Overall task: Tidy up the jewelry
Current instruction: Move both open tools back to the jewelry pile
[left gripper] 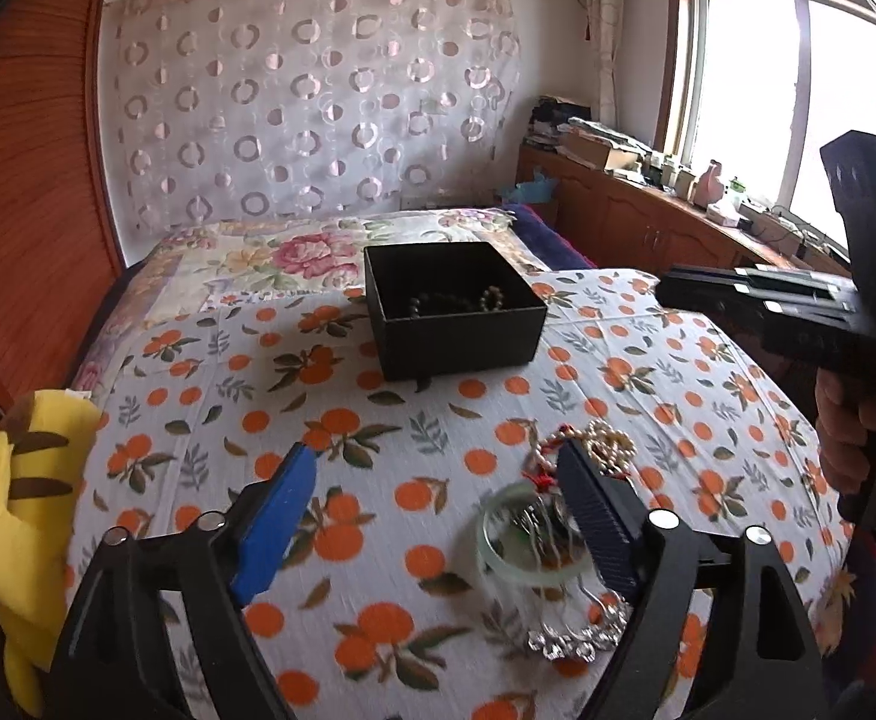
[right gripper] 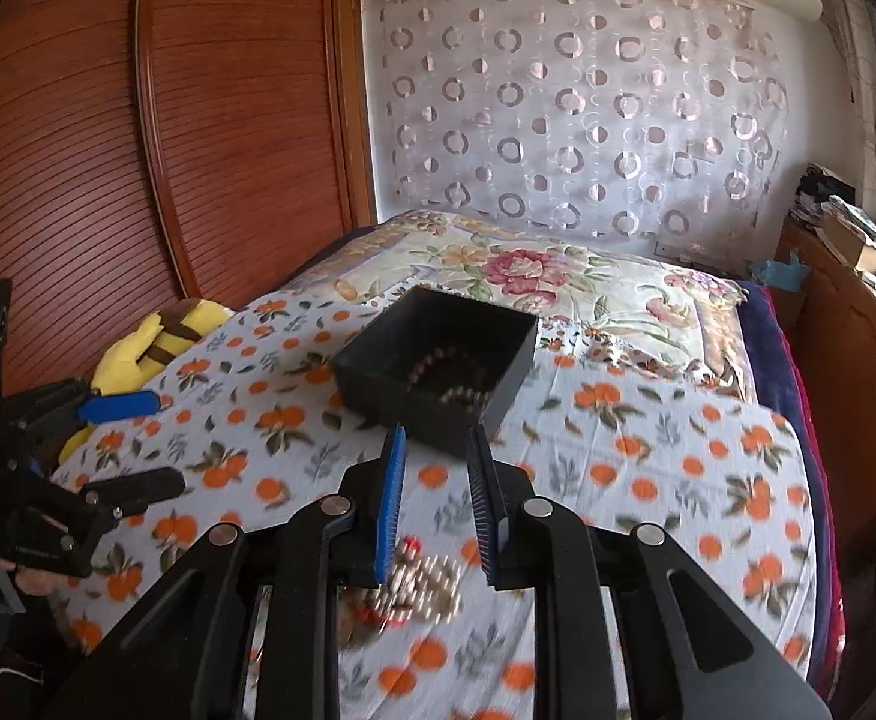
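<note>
Bed (left gripper: 378, 570), orange-print sheet: black box (left gripper: 456, 336), jewelry pile (left gripper: 564, 540), yellow plush (left gripper: 24, 510).

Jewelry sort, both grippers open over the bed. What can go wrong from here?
1. The loose pile mixes a green bangle, pearl strand and silver chain; closing the left gripper may drag tangled pieces along.
2. The right gripper view is blurred by motion, so aim at the beads could slip.
3. The black box sits on soft bedding and might tip if nudged.
</note>
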`<action>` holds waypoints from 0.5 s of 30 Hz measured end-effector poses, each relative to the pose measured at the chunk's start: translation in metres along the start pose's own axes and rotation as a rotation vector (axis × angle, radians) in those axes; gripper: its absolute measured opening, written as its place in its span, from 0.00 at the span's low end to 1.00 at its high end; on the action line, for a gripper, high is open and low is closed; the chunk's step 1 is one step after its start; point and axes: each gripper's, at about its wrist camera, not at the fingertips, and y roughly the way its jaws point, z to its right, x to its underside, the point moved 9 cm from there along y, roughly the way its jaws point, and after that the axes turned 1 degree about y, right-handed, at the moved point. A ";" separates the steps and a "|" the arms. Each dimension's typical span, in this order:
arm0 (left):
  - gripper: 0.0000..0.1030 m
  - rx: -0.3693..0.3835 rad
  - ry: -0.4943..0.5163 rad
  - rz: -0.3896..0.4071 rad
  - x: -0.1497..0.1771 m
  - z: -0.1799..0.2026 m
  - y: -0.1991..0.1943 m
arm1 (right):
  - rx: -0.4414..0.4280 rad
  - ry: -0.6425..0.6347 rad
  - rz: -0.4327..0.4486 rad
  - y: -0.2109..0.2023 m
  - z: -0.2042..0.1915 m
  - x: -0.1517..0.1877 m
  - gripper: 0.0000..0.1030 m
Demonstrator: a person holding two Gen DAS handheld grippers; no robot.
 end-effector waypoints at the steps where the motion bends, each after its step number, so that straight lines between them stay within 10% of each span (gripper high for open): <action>1: 0.81 -0.004 -0.002 0.003 0.003 0.001 -0.003 | -0.001 0.004 -0.001 -0.003 -0.001 0.005 0.25; 11: 0.85 -0.045 0.005 -0.031 0.031 0.007 -0.004 | 0.002 -0.001 -0.019 -0.019 -0.014 0.063 0.27; 15: 0.86 -0.043 0.023 -0.043 0.037 0.012 -0.005 | 0.007 -0.005 -0.037 -0.016 -0.018 0.081 0.43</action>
